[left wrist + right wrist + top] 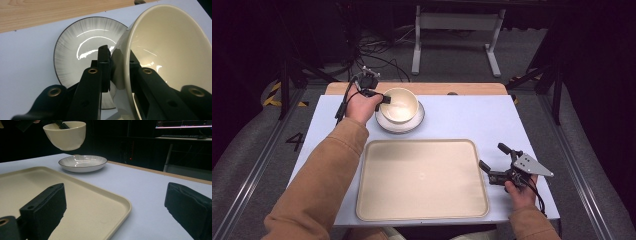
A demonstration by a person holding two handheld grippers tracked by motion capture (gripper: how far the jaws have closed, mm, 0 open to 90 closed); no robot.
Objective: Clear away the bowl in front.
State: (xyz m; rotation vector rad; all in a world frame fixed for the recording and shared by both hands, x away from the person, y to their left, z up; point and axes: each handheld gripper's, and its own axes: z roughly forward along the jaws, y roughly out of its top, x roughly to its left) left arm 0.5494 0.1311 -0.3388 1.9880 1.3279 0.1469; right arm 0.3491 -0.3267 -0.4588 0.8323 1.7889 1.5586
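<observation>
Right gripper (495, 162) jaws wide apart, holding nothing, just off the right edge of the flat beige plastic tray (422, 180). Beyond it, left gripper (385, 98) clamps the rim of the cream ceramic bowl (65, 135), lifted clear above the grey-rimmed white plate (83, 163).

I watch from my remote station as a cream tray (422, 180) lies flat just left of the right gripper (492, 156) on the pale blue table (472, 120). Well ahead of it, past the table's wooden edge (412, 88), black cables (377, 55) sprawl beside a white stand (457, 22).
</observation>
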